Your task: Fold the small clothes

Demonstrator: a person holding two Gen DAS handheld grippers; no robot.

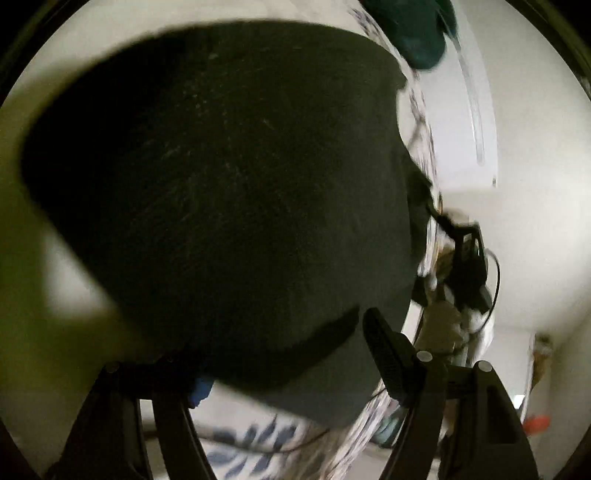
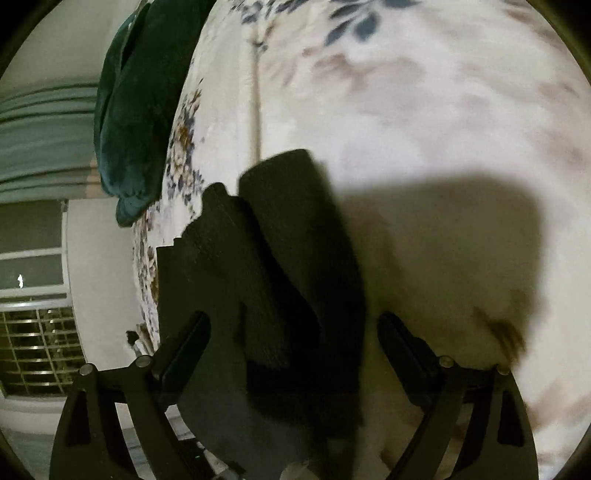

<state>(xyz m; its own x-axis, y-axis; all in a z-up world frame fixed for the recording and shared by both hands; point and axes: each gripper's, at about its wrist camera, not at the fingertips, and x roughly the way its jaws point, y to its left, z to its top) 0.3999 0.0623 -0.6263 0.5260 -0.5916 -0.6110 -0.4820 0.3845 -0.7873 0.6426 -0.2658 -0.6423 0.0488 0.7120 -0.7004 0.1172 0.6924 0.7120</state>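
Observation:
A black garment [image 1: 221, 177] fills most of the left wrist view and hangs in front of the camera, lifted off the bed. My left gripper [image 1: 280, 354] has its jaws apart; the right finger [image 1: 384, 354] shows beside the cloth, the left fingertip is hidden behind it, so I cannot tell whether it pinches the cloth. In the right wrist view the same black garment [image 2: 280, 280] lies doubled in a long strip between the fingers of my right gripper [image 2: 291, 343], whose jaws stand wide apart around it. It casts a dark shadow on the bedspread.
A white floral bedspread [image 2: 406, 110] covers the bed. A dark green velvet cushion [image 2: 136, 110] lies at its far left edge, also in the left wrist view [image 1: 417, 29]. A window with blinds [image 2: 33, 332] and a curtain [image 2: 44, 140] are at left. White walls at right [image 1: 535, 184].

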